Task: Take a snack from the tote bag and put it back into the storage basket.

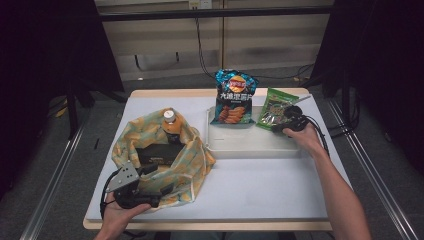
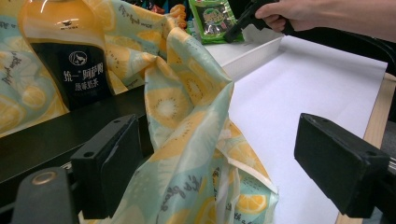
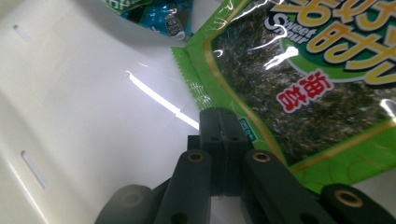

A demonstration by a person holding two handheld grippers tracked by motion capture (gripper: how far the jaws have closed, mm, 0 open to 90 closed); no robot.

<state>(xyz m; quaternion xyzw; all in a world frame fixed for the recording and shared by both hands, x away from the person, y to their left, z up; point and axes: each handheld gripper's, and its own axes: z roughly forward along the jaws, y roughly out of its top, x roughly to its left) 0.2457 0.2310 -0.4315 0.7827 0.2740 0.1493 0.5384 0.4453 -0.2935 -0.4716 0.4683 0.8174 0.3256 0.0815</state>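
A lemon-print cloth bag (image 1: 192, 160) lies at the table's left, with an orange drink bottle (image 1: 171, 125) and a black box (image 1: 157, 152) inside it. My left gripper (image 1: 157, 181) sits at the bag's near edge. It is open (image 2: 224, 163), and a fold of the bag (image 2: 187, 107) lies between its wide jaws, beside the left one. A green seaweed packet (image 1: 272, 107) leans on the far rim of the white tray (image 1: 250, 145). My right gripper (image 3: 223, 122) is shut, its tips at the packet's (image 3: 317, 70) lower edge. I cannot tell whether they touch it.
A blue chips bag (image 1: 233, 97) stands against the tray's far rim, left of the green packet. White cloth (image 1: 260, 190) covers the table, bare in front of the tray. Dark floor and rails surround the table.
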